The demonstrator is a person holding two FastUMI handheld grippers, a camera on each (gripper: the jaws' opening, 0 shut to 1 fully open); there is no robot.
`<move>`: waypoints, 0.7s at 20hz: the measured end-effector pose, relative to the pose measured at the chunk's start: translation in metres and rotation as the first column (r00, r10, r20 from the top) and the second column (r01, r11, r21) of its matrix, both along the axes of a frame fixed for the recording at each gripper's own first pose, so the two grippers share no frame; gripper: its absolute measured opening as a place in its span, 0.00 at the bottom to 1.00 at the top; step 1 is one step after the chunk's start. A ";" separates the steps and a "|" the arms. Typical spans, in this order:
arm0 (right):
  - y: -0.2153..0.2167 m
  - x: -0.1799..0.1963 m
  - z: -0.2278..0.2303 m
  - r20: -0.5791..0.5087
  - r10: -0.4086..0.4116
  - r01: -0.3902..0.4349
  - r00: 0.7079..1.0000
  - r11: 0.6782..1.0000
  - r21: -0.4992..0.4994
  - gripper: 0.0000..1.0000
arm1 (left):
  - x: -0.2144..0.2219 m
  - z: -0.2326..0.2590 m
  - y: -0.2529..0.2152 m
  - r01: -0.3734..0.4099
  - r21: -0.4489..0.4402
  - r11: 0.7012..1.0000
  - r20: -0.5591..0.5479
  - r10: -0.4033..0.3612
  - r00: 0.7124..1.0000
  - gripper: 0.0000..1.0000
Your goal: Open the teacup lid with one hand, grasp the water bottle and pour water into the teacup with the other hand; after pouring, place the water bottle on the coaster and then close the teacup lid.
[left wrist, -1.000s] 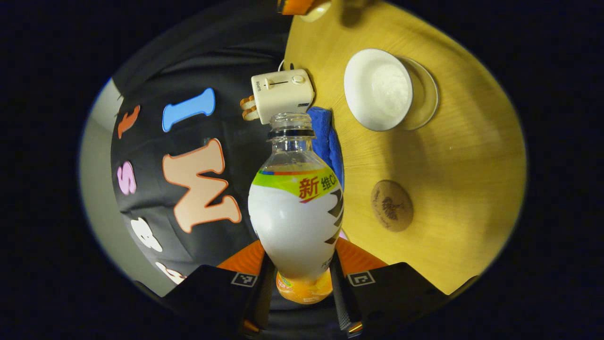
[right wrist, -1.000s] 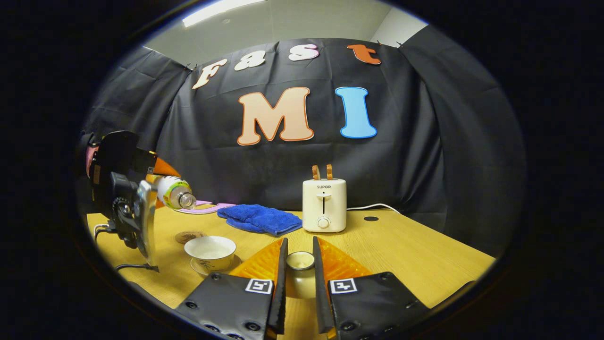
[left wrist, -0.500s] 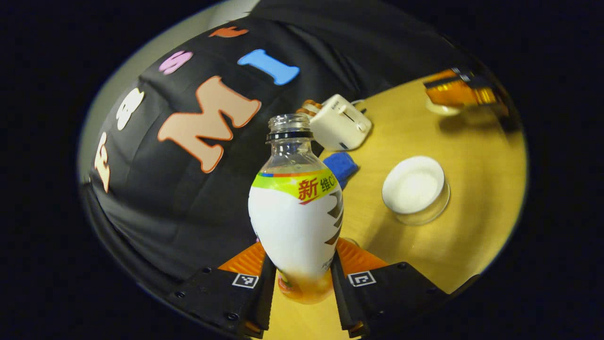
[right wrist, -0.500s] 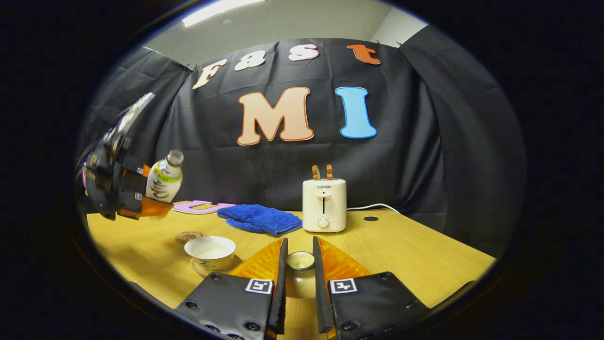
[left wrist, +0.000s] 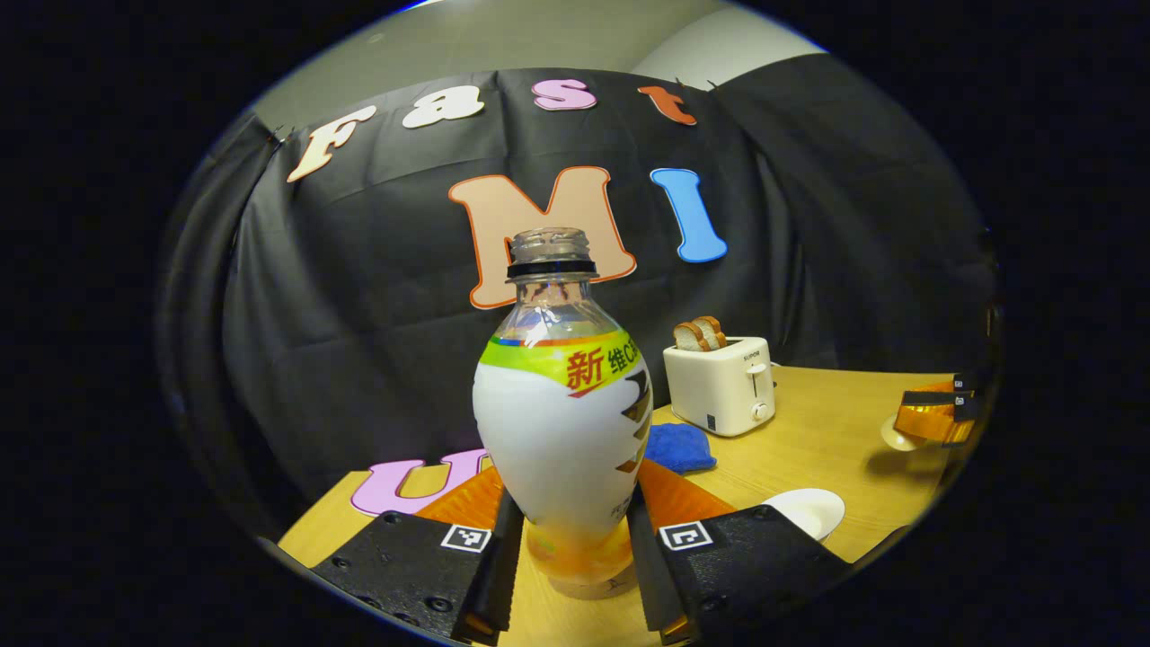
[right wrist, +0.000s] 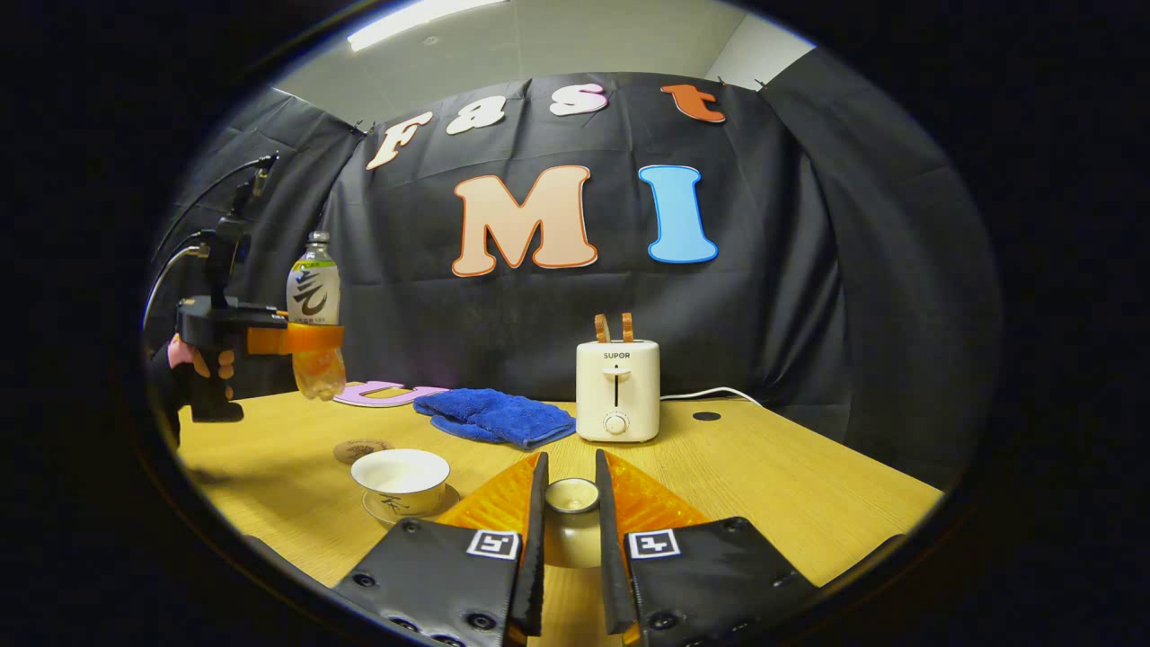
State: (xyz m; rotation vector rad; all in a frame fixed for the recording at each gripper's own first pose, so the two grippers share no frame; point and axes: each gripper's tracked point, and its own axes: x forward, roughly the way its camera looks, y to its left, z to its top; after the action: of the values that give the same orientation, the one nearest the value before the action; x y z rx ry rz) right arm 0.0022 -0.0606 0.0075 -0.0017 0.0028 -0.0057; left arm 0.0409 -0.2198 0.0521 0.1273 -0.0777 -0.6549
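The water bottle (left wrist: 561, 431), uncapped with a white label, stands upright in my left gripper (left wrist: 572, 526), whose fingers are shut on its lower body. In the right gripper view the bottle (right wrist: 314, 296) hangs above the table's left end, held by the left gripper (right wrist: 301, 340) and a hand (right wrist: 202, 359). My right gripper (right wrist: 570, 476) is shut on the teacup lid (right wrist: 571, 499), low over the table. The open white teacup (right wrist: 401, 474) sits on its saucer (right wrist: 446, 497) left of the lid. The round brown coaster (right wrist: 361, 449) lies just behind the cup.
A white toaster (right wrist: 617, 388) with bread slices stands at the back of the wooden table (right wrist: 764, 467). A blue cloth (right wrist: 494, 415) lies to its left. A cable runs behind the toaster. In the left gripper view the right gripper (left wrist: 934, 418) shows at the far right.
The bottle has swung from lying tilted over the teacup back to upright and moved left, away from the cup. The right gripper and the lid have stayed still.
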 end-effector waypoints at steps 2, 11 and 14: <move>0.000 0.001 0.000 0.000 0.000 0.000 1.000 1.000 0.000 0.29 | 0.010 -0.009 -0.003 -0.027 -0.053 0.998 -0.033 0.025 0.999 0.53; 0.001 0.000 0.000 0.003 0.005 -0.005 1.000 1.000 0.001 0.30 | 0.028 -0.048 -0.009 -0.044 -0.082 0.996 -0.151 0.031 0.988 0.53; 0.002 0.000 0.000 0.004 0.007 -0.007 1.000 1.000 0.000 0.30 | 0.029 -0.055 -0.010 -0.046 -0.066 0.997 -0.172 0.034 0.985 0.54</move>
State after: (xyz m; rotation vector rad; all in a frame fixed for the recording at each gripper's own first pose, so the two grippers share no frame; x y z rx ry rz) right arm 0.0020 -0.0589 0.0079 -0.0013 -0.0008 0.0009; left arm 0.0701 -0.2300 -0.0033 0.0046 0.0668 -0.6203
